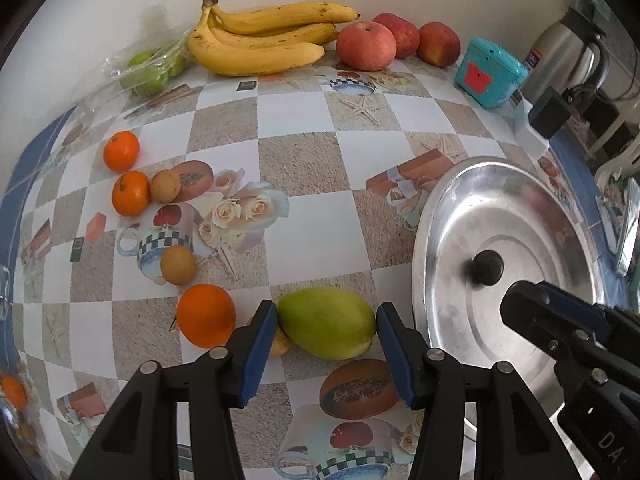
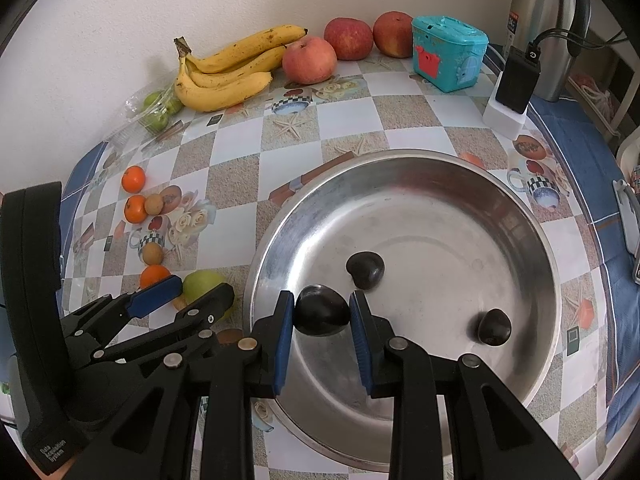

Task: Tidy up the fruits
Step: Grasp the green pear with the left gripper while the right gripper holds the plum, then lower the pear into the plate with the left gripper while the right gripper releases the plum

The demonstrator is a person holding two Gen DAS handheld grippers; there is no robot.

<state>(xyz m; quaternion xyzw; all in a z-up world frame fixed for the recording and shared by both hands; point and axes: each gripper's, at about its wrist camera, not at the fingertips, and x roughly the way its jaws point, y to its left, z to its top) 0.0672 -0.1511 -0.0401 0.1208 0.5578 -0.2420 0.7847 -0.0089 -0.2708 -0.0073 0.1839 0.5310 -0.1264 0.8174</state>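
Steel, wide and shallow, the bowl [image 2: 404,184] sits toward the right edge of the tabletop [image 1: 304,160] and so far holds only two dark plum-like fruits [image 2: 365,270] lying loose on its bottom. A third dark fruit [image 2: 322,315] is pinched between the pads of the right tongs [image 2: 322,320], which are narrowed onto it just above the near part of the bowl; I judge it is about to be set down there.

The left tongs [image 1: 327,320] are partly open, their blue pads touching both ends of a green mango [image 1: 327,322] that lies near the front edge of the tabletop, beside the bowl's left rim. It looks smooth, plump and unblemished, pale green throughout.

Most of the sorting seems left to do. An orange [image 1: 206,320] rests just left of the mango, with two smaller tangerines [image 1: 131,193] and two brown round fruits [image 1: 178,265] farther toward the left edge. Along the back edge, by the wall, lie a bunch of bananas [image 1: 256,40], three red apples [image 1: 366,45] and a clear bag of green fruit [image 1: 150,70].
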